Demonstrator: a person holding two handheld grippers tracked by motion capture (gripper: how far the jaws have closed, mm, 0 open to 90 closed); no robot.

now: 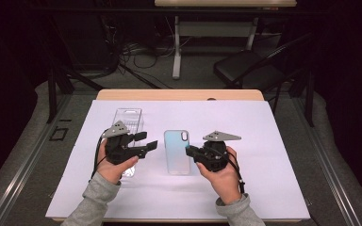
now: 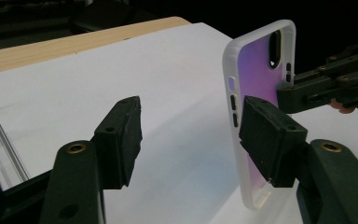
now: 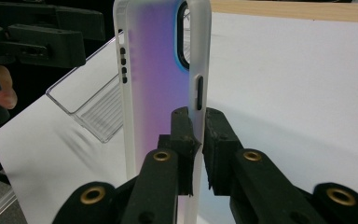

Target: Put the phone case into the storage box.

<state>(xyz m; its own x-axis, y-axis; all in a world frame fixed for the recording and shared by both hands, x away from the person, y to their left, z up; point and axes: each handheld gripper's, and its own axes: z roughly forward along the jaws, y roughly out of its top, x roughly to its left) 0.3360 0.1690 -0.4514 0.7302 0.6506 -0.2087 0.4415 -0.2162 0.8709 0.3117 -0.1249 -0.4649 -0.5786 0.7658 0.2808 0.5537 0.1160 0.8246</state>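
A translucent phone case with a blue-purple sheen lies at the middle of the white sheet. My right gripper is shut on its right edge; in the right gripper view the jaws pinch the rim of the case below the side button. My left gripper stands open to the left of the case. In the left gripper view, one pad sits against the near side of the case and the other pad is far off it.
A clear plastic box lies on the sheet behind the left hand and appears as the box in the right gripper view. The wooden table edge runs along the back. A dark chair and a desk stand beyond.
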